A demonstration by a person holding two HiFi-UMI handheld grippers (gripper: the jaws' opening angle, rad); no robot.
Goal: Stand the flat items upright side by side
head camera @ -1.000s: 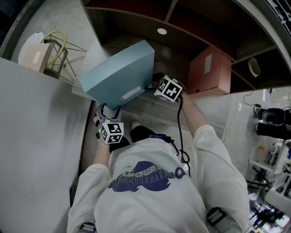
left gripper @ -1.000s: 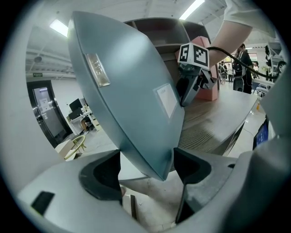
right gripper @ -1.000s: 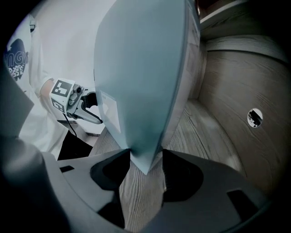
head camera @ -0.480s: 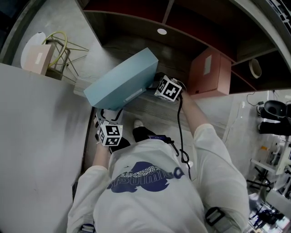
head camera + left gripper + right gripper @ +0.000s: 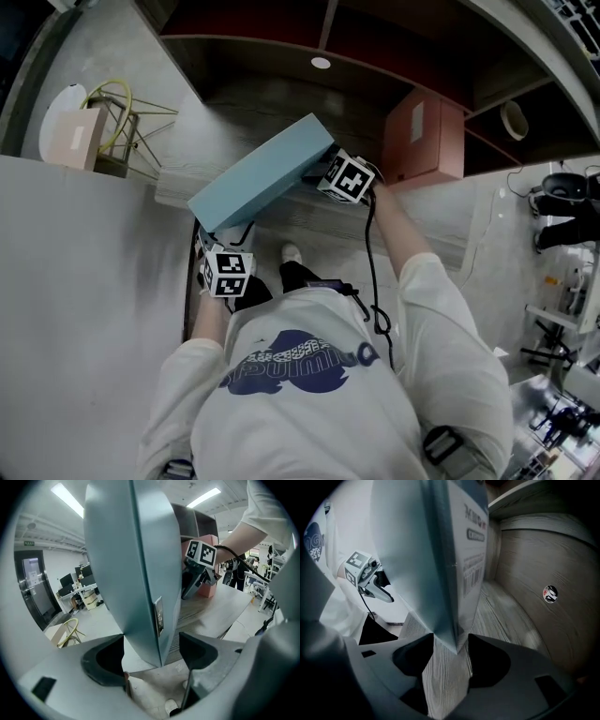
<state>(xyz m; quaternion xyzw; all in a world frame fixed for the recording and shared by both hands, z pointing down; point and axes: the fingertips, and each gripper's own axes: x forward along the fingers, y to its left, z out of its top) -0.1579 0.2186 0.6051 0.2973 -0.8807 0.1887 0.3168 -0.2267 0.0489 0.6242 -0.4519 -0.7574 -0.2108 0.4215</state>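
A flat light-blue box [image 5: 258, 173] hangs tilted over the wooden shelf [image 5: 234, 103], its narrow edge turned up toward the head camera. My left gripper [image 5: 217, 236] is shut on its near lower-left corner, and in the left gripper view the box [image 5: 126, 564] stands on edge between the pads of that gripper [image 5: 152, 656]. My right gripper [image 5: 317, 173] is shut on the far right end. In the right gripper view the printed box [image 5: 412, 550] comes down to a corner between the jaws [image 5: 450, 651], just above the shelf boards.
A salmon-pink box [image 5: 427, 136] stands upright on the shelf to the right. A round sticker [image 5: 321, 63] marks the shelf's back panel. A stool with a yellow ring [image 5: 117, 122] stands at the left, beside a grey panel [image 5: 84, 309]. A tape roll [image 5: 513, 120] lies at the right.
The blue box has turned from showing its broad face to standing nearly on edge. My left gripper has risen slightly with it; the right gripper stayed about in place.
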